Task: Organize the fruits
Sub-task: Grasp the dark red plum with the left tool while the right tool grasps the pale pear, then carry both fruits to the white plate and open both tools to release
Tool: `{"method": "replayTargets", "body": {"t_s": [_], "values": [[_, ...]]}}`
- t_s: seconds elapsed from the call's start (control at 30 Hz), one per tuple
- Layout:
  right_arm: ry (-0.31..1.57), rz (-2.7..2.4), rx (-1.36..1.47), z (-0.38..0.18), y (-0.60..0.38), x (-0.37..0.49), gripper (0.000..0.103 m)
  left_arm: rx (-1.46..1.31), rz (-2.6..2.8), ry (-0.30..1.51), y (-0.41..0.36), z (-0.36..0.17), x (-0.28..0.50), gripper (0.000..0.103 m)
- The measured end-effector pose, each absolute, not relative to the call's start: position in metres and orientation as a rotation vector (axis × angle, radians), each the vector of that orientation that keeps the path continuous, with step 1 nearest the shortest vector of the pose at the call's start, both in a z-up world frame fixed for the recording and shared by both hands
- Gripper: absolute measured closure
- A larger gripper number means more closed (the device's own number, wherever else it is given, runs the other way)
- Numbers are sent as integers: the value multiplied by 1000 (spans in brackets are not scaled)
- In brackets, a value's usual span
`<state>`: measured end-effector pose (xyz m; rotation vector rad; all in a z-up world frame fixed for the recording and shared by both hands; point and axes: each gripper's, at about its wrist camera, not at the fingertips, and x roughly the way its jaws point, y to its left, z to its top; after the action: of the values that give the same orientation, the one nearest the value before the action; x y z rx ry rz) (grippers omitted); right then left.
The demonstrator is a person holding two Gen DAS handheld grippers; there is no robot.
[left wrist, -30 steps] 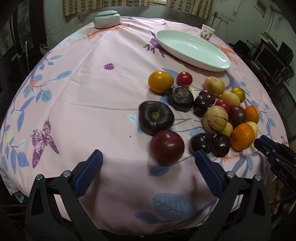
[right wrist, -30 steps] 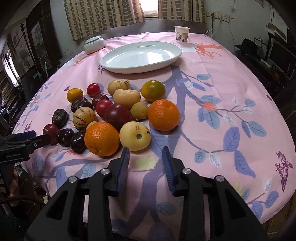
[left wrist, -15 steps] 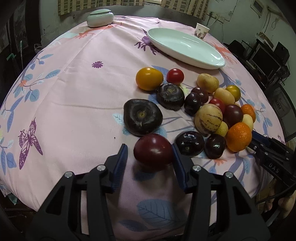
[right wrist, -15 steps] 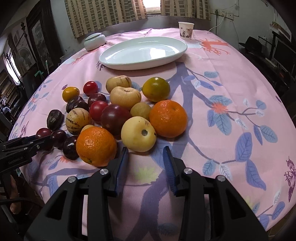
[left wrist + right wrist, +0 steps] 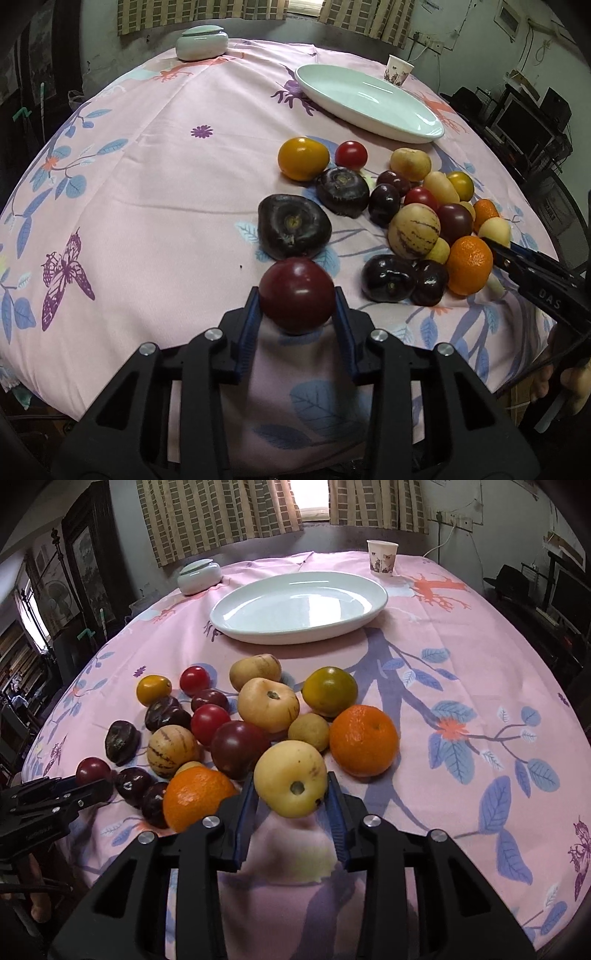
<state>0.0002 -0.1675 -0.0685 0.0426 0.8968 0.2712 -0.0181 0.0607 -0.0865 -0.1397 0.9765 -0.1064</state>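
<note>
A round table is covered by a pink tablecloth (image 5: pixel 461 657) printed with blue leaves and butterflies. At the far side an oval white plate (image 5: pixel 299 607) is placed, with a patterned paper cup (image 5: pixel 382 558) and a lidded white bowl (image 5: pixel 198 576) behind it.

The fruit is gathered in a heap near the front edge, between the plate and the grippers. The left gripper (image 5: pixel 297 314) is closed on a dark red plum (image 5: pixel 296 294), which is clamped between the blue pads. The right gripper (image 5: pixel 291 800) is closed on a pale yellow fruit (image 5: pixel 291 778), just beside an orange (image 5: pixel 195 797). On the right gripper's body (image 5: pixel 546 291) the letters "DAS" are read.
</note>
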Motion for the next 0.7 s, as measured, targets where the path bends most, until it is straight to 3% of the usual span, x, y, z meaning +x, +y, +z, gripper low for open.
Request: {"method": "replayTargets", "body": {"t_s": [0.43,0.7], "values": [[871,334,112,-48,-184,1,66,-53,-152,908,36,-41,-2,65],[807,359,28,0,-175,64,66,66,-130,825,14,16,87,64]]}}
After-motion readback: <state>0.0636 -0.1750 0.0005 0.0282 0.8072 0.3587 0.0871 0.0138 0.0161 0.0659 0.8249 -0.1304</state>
